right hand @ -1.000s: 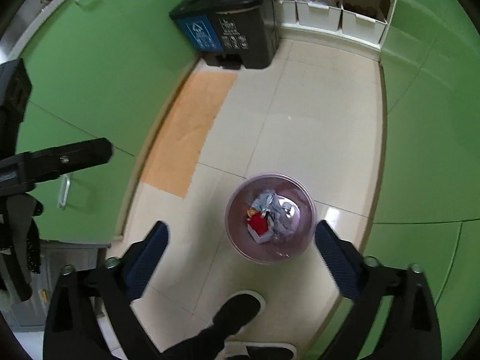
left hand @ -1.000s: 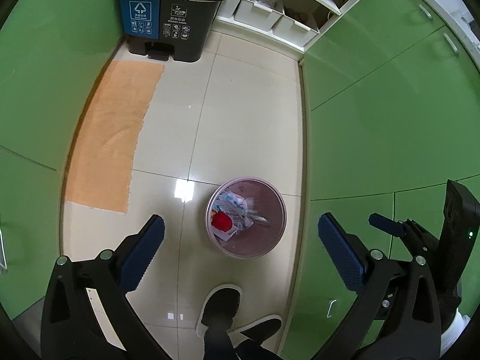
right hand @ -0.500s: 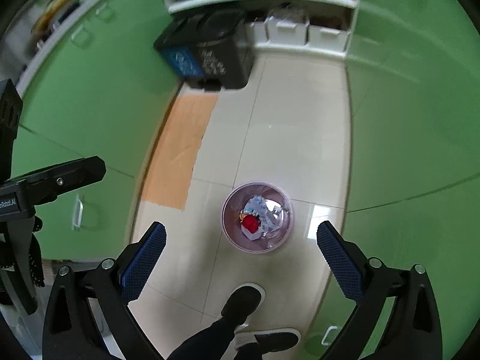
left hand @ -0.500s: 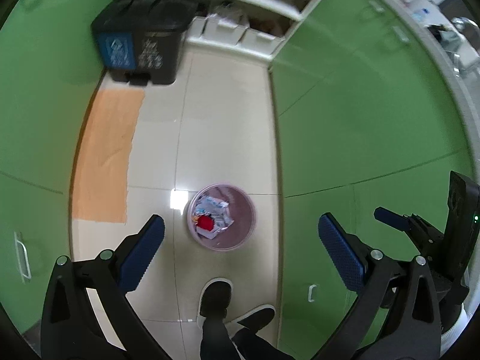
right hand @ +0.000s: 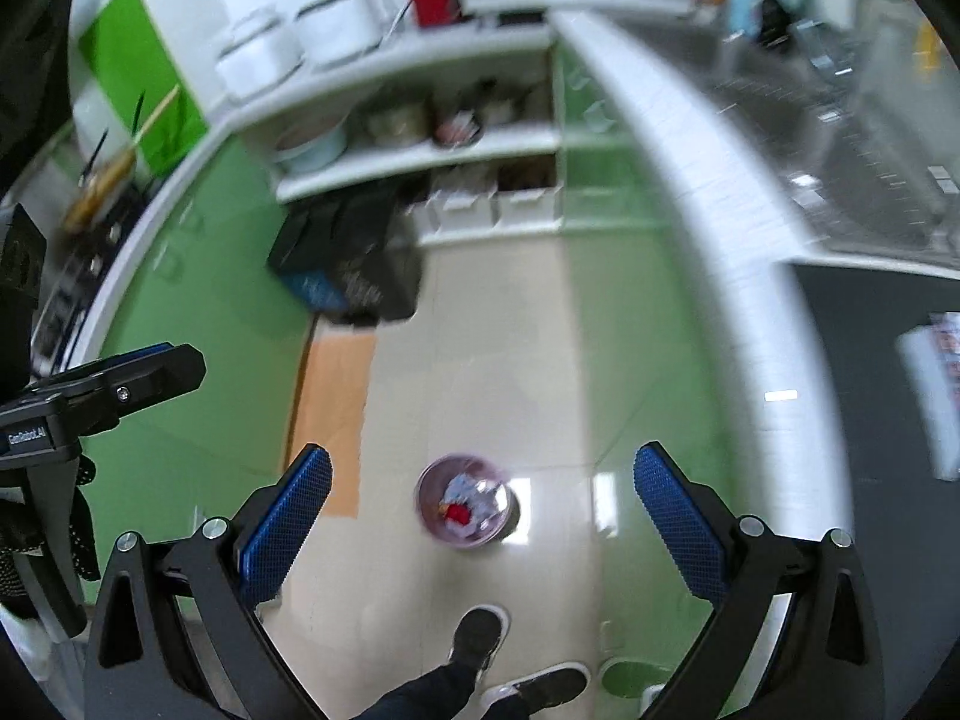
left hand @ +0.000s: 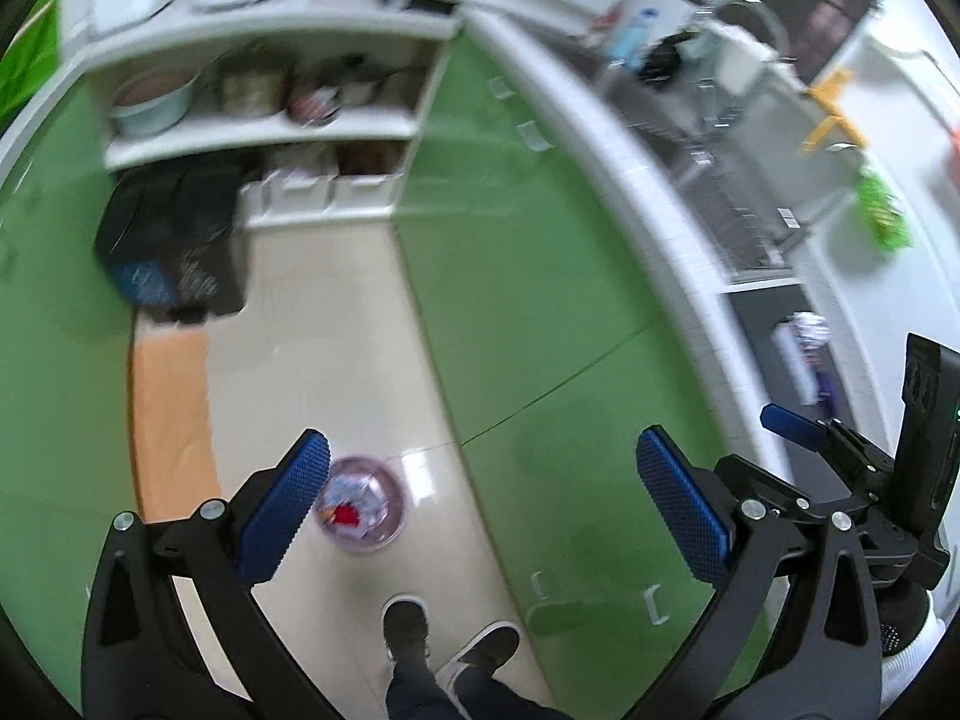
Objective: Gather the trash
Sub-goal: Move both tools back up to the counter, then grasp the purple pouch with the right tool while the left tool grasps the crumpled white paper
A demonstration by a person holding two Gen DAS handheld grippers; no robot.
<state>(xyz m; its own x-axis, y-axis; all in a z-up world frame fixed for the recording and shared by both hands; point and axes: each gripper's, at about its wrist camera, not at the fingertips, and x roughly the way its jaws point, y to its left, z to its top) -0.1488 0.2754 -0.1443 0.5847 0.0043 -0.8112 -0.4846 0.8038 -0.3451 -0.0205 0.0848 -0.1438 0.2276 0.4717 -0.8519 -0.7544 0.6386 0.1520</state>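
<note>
A small pink waste bin [left hand: 363,510] [right hand: 467,504] stands far below on the tiled floor, with crumpled paper and a red scrap inside. My left gripper [left hand: 480,504] hangs high above it, open and empty; the bin shows just right of its left finger [left hand: 282,510]. My right gripper [right hand: 480,510] is open and empty too, with the bin between its fingers in view. The right gripper's body [left hand: 864,480] shows at the right of the left wrist view, and the left gripper's body [right hand: 90,402] at the left of the right wrist view. Both views are blurred.
A black two-part pedal bin [left hand: 174,252] [right hand: 348,264] stands by white shelves [right hand: 420,150] holding pots and boxes. Green cabinets [left hand: 540,330] line both sides. An orange mat [left hand: 171,420] lies on the floor. A white counter with sink [left hand: 720,150] is at right. The person's shoes [left hand: 444,636].
Both grippers rose high and tilted up. The pink bin shrank and slid lower in view; shelves, counter and sink came into sight. Both stayed open.
</note>
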